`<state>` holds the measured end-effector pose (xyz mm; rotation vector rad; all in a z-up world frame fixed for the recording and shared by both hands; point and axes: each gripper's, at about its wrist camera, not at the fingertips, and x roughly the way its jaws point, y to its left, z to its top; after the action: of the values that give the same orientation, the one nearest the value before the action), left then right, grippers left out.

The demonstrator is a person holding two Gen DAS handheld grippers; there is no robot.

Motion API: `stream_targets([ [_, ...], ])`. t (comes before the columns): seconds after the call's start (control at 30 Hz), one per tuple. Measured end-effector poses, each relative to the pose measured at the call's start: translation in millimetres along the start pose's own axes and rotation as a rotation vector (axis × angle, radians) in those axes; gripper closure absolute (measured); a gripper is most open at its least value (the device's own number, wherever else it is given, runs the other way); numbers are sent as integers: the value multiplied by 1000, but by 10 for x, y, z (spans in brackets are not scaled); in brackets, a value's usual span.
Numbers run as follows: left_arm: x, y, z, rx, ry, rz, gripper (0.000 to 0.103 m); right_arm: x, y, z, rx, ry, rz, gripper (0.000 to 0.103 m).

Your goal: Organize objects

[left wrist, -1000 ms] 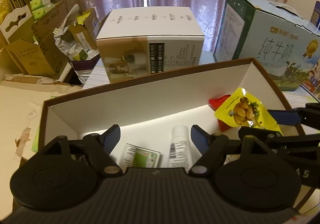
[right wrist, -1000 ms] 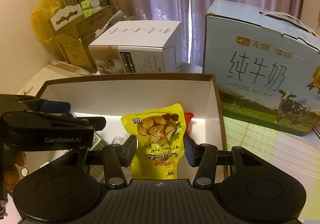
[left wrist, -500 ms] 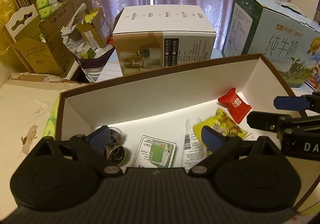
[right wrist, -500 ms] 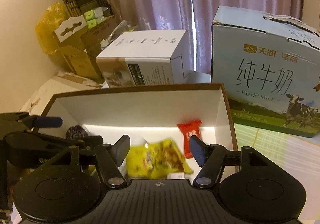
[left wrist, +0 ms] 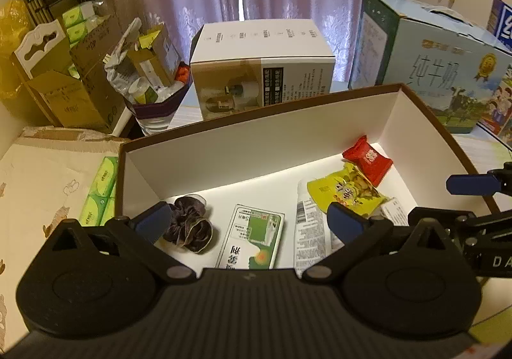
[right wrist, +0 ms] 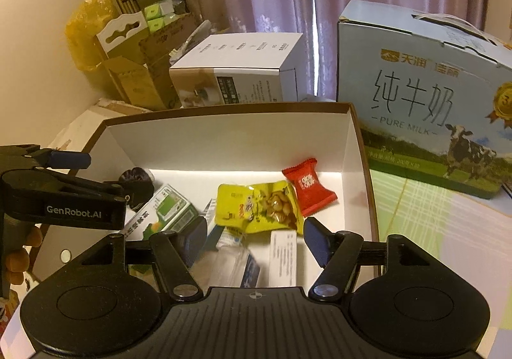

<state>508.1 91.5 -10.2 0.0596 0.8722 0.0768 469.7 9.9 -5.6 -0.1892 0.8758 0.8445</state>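
Observation:
A brown-rimmed white box [left wrist: 256, 147] [right wrist: 224, 141] holds a yellow snack pouch [left wrist: 347, 191] [right wrist: 259, 207], a red candy packet [left wrist: 368, 160] [right wrist: 307, 186], a white tube [left wrist: 308, 224], a green-and-white medicine box [left wrist: 252, 240] [right wrist: 163, 215] and a dark scrunchie [left wrist: 188, 224] [right wrist: 137, 183]. The pouch lies on the box floor beside the red packet. My left gripper [left wrist: 246, 221] is open and empty above the box's near side. My right gripper [right wrist: 256, 240] is open and empty above the pouch.
Behind the box stand a white carton [left wrist: 262, 70] [right wrist: 236, 70] and a blue milk case [left wrist: 441, 70] [right wrist: 425, 96]. Cardboard boxes and clutter [left wrist: 80, 70] fill the far left. Green tissue packs [left wrist: 99, 192] lie left of the box.
My right gripper opened and let go of the yellow pouch, which dropped into the box beside the red packet. Both grippers pulled back and up.

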Motion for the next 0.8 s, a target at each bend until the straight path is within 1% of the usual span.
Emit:
stream_targets([
  [0.13, -163, -15, -85, 20, -28, 20, 1, -137, 61, -73, 15, -7, -4, 39],
  [0.27, -357, -26, -206, 26, -59, 6, 1, -309, 137, -175, 31, -20, -11, 39],
  [0.37, -519, 7, -298, 4, -72, -19, 1, -455, 207, -270, 43, -28, -26, 38],
  [0.57, -828, 75, -474, -35, -81, -39, 1, -743, 386, -472, 49, -35, -31, 38],
  [0.8, -1224, 59, -753, -36, -74, -40, 1, -1078, 592, -707, 50, -51, -28, 38],
])
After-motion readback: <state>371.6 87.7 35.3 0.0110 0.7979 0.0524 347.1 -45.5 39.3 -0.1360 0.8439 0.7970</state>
